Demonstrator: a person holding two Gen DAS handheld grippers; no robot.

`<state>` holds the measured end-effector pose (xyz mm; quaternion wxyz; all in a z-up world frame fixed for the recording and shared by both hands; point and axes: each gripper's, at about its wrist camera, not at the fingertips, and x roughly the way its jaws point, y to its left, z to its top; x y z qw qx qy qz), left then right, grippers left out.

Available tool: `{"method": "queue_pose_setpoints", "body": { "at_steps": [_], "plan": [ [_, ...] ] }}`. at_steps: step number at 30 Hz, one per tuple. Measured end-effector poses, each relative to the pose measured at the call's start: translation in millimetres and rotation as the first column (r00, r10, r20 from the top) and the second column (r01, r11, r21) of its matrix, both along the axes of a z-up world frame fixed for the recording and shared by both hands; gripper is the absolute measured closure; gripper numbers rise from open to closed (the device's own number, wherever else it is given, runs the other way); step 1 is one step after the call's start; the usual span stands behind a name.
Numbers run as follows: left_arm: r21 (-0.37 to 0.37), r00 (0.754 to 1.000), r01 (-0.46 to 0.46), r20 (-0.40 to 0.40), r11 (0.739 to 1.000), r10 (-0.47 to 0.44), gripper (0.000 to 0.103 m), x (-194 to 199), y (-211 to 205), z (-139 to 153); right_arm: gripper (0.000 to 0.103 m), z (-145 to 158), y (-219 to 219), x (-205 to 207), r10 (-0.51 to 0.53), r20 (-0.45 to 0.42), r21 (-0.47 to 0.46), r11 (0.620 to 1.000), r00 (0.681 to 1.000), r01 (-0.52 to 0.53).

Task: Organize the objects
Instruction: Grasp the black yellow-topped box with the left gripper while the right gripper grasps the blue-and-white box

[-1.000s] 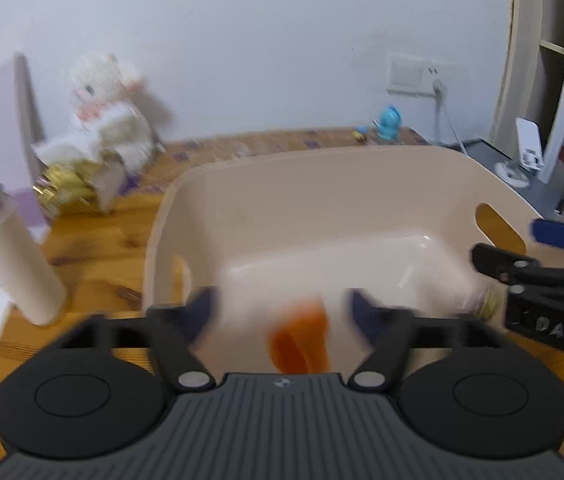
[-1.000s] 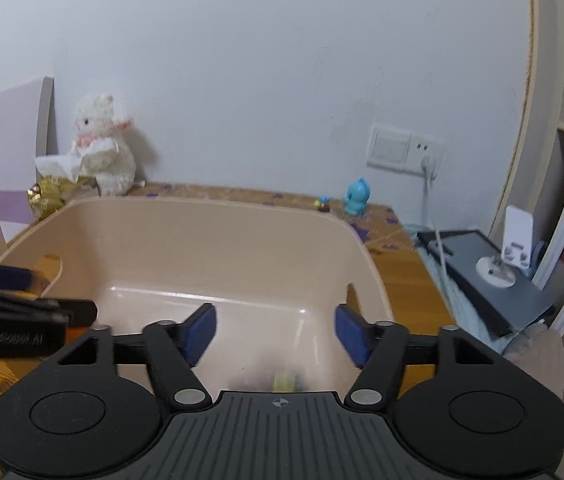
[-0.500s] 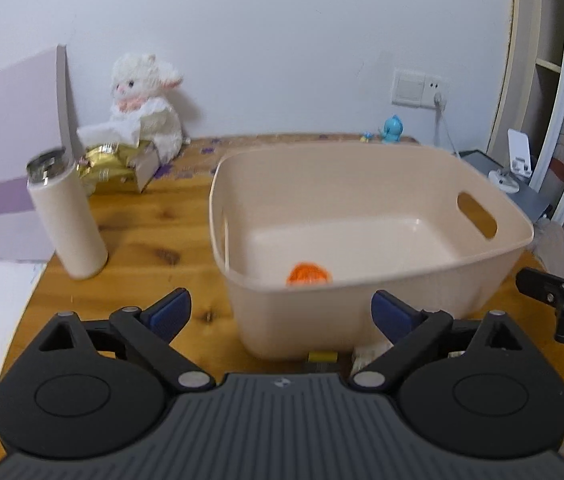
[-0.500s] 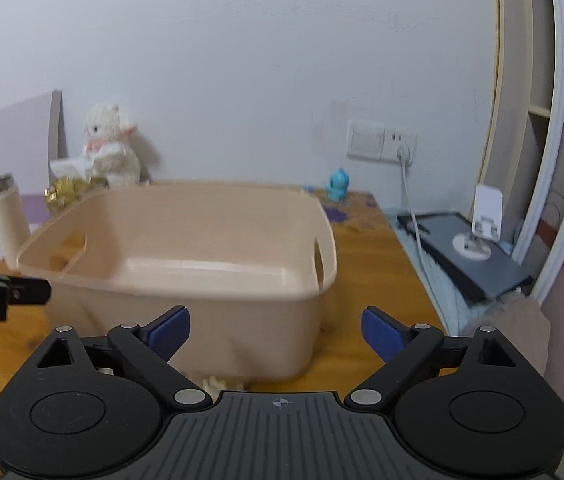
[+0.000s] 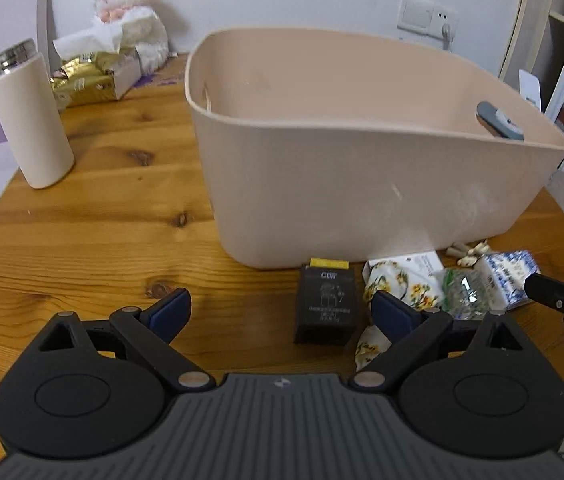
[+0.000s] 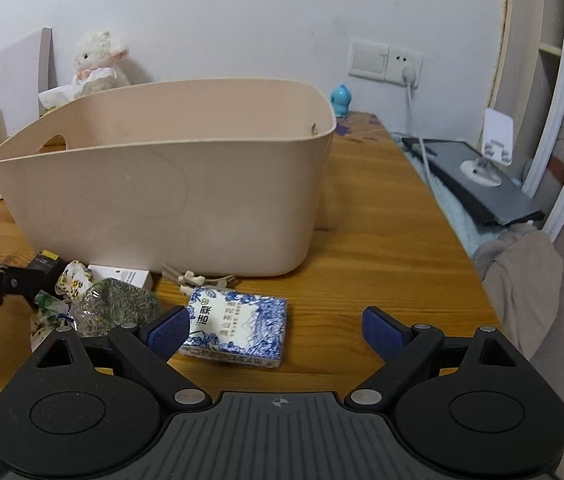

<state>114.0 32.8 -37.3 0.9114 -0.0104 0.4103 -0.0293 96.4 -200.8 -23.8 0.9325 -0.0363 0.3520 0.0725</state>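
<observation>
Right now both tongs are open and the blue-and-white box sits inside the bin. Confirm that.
Not quite. Both tongs, left and right, are open, but the blue-and-white box lies on the table in front of the bin, as the right wrist view shows.

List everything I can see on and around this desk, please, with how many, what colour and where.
storage bin: 1, beige, middle of the wooden table
black box: 1, black with a yellow end, in front of the bin
floral packets: 2 or so, white and yellow, beside the black box
clear bag of dried herbs: 1, green, front of the bin
tissue pack: 1, blue and white, nearest the right tool
tumbler: 1, cream, table's left
gold tissue box: 1, back left
plush lamb: 1, white, behind the tissue box
blue figurine: 1, back by the wall socket
left tool: 1, black with blue pads, open
right tool: 1, same, open
</observation>
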Motion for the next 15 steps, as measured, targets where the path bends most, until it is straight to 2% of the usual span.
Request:
{"method": "queue_pose_setpoints", "body": {
  "at_steps": [7, 10, 12, 13, 15],
  "plan": [
    [-0.019, 0.999, 0.008, -0.033, 1.000, -0.009, 0.008, 10, 1, -13, 0.009, -14, 8, 10, 0.021, -0.043, 0.017, 1.000, 0.999, -0.020],
    [-0.030, 0.999, 0.010, -0.033, 1.000, -0.011, 0.014, 12, 2, -15, 0.013, -17, 12, 12, 0.028, -0.056, 0.008, 1.000, 0.998, -0.028],
    [-0.014, 1.000, 0.022, -0.021, 1.000, -0.022, 0.028, 12, 0, -14, 0.022, -19, 13, 13, 0.033, -0.064, 0.008, 0.999, 0.997, -0.033],
    [-0.010, 0.999, 0.028, -0.018, 1.000, -0.029, 0.032, 12, -1, -13, 0.025, -19, 13, 14, 0.038, -0.067, 0.012, 0.999, 0.997, -0.037],
    [-0.013, 0.999, 0.033, -0.016, 0.999, -0.034, 0.047, 12, -1, -11, 0.038, -19, 14, 14, 0.043, -0.073, 0.024, 0.999, 0.996, -0.042]
  ]
}}
